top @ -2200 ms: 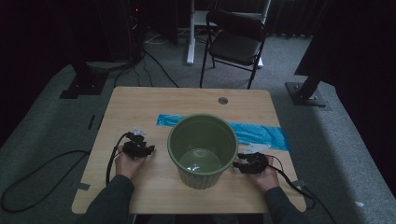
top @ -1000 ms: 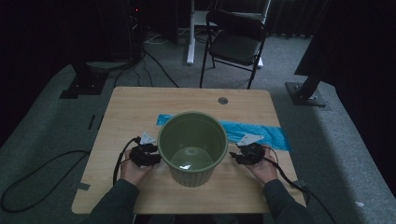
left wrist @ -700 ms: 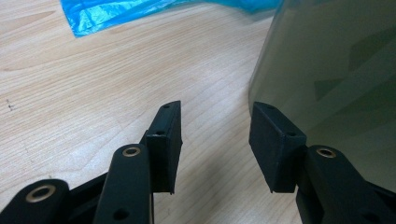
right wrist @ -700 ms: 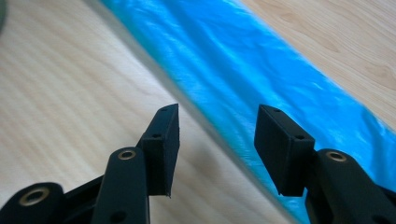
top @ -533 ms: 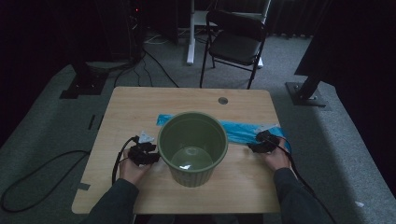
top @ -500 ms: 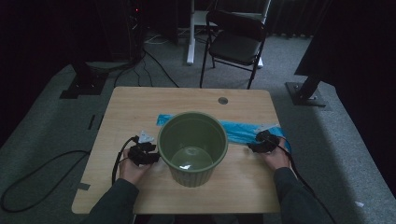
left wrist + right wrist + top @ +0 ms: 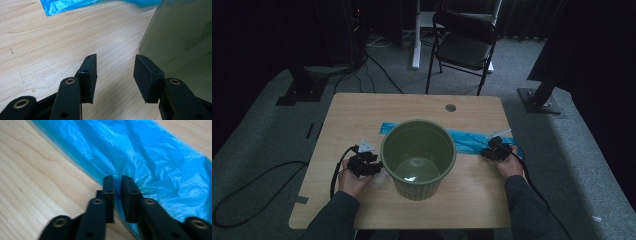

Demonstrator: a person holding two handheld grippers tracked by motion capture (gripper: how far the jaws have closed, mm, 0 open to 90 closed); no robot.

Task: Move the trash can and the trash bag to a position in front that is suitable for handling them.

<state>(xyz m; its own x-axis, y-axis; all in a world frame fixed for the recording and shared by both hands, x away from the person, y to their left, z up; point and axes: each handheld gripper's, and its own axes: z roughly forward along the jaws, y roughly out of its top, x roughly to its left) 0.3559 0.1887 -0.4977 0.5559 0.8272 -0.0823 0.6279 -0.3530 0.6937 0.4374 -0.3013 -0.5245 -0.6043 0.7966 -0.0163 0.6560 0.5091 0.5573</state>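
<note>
A green ribbed plastic bucket stands upright in the middle of the wooden table, with nothing visible inside it. Behind it lies a flat blue plastic bag. My left gripper is open right beside the bucket's left wall; in the left gripper view only bare wood lies between its jaws. My right gripper is at the bag's near edge, right of the bucket. In the right gripper view its jaws are closed to a thin slit on the edge of the crinkled blue bag.
A small white scrap lies by the left gripper. The table has a round cable hole at the back. A black folding chair stands beyond the table. Cables trail from both grippers, on the left down to the grey floor.
My right gripper has left the bucket's right side and moved right and back onto the blue bag, closing there. The left gripper stays by the bucket's left wall.
</note>
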